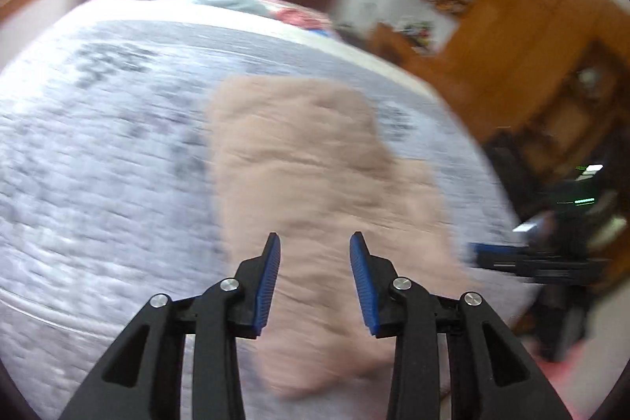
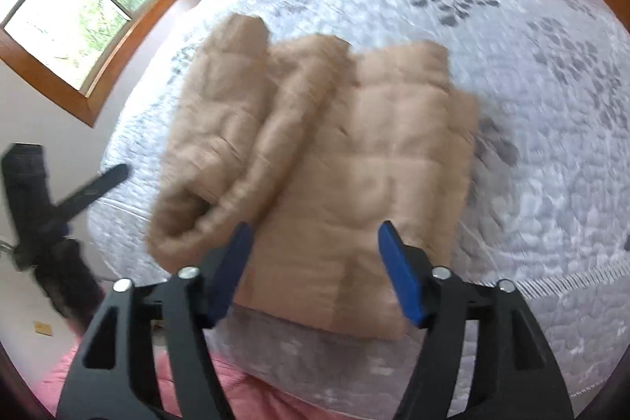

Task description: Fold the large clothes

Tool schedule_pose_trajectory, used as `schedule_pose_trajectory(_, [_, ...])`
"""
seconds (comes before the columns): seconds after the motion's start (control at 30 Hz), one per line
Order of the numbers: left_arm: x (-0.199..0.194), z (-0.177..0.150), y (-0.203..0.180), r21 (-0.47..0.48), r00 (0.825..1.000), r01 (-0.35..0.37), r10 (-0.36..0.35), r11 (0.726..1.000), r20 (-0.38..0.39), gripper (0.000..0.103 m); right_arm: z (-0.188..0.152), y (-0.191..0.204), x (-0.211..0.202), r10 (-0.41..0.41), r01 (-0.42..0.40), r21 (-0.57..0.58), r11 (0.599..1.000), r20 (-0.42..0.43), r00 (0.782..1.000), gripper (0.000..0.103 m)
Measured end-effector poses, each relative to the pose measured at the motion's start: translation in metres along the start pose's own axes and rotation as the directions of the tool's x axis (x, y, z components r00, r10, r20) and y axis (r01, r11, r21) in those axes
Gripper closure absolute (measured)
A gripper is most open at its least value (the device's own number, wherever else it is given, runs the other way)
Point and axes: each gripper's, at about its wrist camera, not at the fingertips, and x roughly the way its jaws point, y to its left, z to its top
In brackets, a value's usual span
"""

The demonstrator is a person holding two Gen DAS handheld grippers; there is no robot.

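- We see a bed (image 2: 512, 105) filling most of both views, covered by a pale grey quilted spread (image 1: 98, 164) with darker leaf-like patches; both pictures are blurred.
- On the spread lies the tan padded jacket (image 2: 354, 152), partly folded. In the right wrist view its quilted body lies flat toward the near edge of the bed, and a rolled or doubled part (image 2: 220, 128) runs along its left side, from near to far.
- In the left wrist view the same jacket (image 1: 307, 164) reads as a long pinkish-beige strip running from near to far, right of the bed's middle.
- A window with a wooden frame (image 2: 78, 38) sits on the wall at the far left of the right wrist view; wooden cabinets (image 1: 512, 38) stand at the right of the left wrist view.
- We hold the left gripper (image 1: 315, 243) above the near end of the jacket, its 2 blue-padded jaws wide apart with nothing between them.
- The right gripper (image 2: 315, 235) hangs over the jacket's near edge, jaws also spread wide and gripping nothing.
- Each gripper appears as a dark blurred shape at the side edge of the other's view.
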Motion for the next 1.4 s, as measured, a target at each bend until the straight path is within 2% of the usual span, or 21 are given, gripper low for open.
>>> schedule_pose_trajectory(0.03, [0.005,0.002,0.006,-0.007,0.999,-0.038,0.038,0.999,-0.004,0.067,0.008,0.004,0.001,0.025,-0.025,0.002,1.0,-0.013,1.0,0.019])
schedule_pose_trajectory(0.07, [0.011,0.002,0.011,-0.02,0.998,-0.054,0.054,0.998,-0.01,0.067,0.015,0.006,0.002,0.04,-0.039,0.005,0.999,-0.024,0.999,0.018])
schedule_pose_trajectory(0.17, [0.028,0.004,0.026,-0.067,0.997,-0.052,0.048,0.996,-0.063,0.067,0.034,0.021,0.021,0.027,-0.027,0.0,1.0,-0.082,0.996,0.018])
schedule_pose_trajectory(0.4, [0.043,-0.005,0.033,-0.066,0.994,-0.053,0.047,0.996,-0.094,0.067,0.055,0.04,0.068,0.054,-0.052,0.012,0.999,-0.193,0.98,0.018])
schedule_pose_trajectory(0.63, [0.043,-0.011,0.023,-0.027,0.994,-0.051,0.048,0.998,-0.103,0.067,0.062,0.05,0.085,0.074,-0.07,0.027,0.997,-0.22,0.973,0.018])
schedule_pose_trajectory(0.77, [0.042,-0.013,0.025,-0.037,0.993,-0.039,0.034,0.999,-0.11,0.066,0.066,0.044,0.077,0.099,-0.091,0.049,0.995,-0.207,0.973,0.018])
schedule_pose_trajectory(0.87, [0.045,-0.013,0.023,-0.034,0.993,-0.039,0.035,0.999,-0.113,0.065,0.068,0.045,0.079,0.069,-0.063,0.034,0.997,-0.209,0.975,0.019])
schedule_pose_trajectory(0.9, [0.046,-0.013,0.023,-0.032,0.993,-0.041,0.037,0.999,-0.112,0.065,0.07,0.044,0.082,0.057,-0.053,0.025,0.998,-0.218,0.974,0.021])
schedule_pose_trajectory(0.93, [0.046,-0.013,0.022,-0.03,0.993,-0.042,0.039,0.999,-0.111,0.065,0.07,0.045,0.087,0.041,-0.039,0.016,0.999,-0.227,0.973,0.03])
schedule_pose_trajectory(0.97, [0.047,-0.013,0.022,-0.03,0.993,-0.042,0.039,0.999,-0.111,0.065,0.071,0.046,0.092,0.027,-0.026,0.008,1.0,-0.232,0.972,0.035])
schedule_pose_trajectory(1.03, [0.046,-0.013,0.024,-0.037,0.993,-0.038,0.034,0.999,-0.113,0.065,0.071,0.049,0.101,0.011,-0.015,-0.015,1.0,-0.236,0.972,0.058])
schedule_pose_trajectory(1.13, [0.041,-0.011,0.026,-0.051,0.993,-0.038,0.032,0.998,-0.114,0.067,0.069,0.058,0.095,0.02,-0.034,-0.071,0.997,-0.195,0.981,0.078])
schedule_pose_trajectory(1.27, [0.028,-0.005,0.019,-0.051,0.996,-0.003,-0.001,0.999,-0.086,0.067,0.067,0.064,0.057,0.058,-0.074,-0.142,0.987,-0.112,0.992,0.082])
schedule_pose_trajectory(1.4, [0.019,0.003,-0.01,0.004,0.998,0.031,-0.031,1.0,-0.049,0.067,0.06,0.054,0.004,0.077,-0.077,-0.174,0.982,-0.006,0.997,0.082])
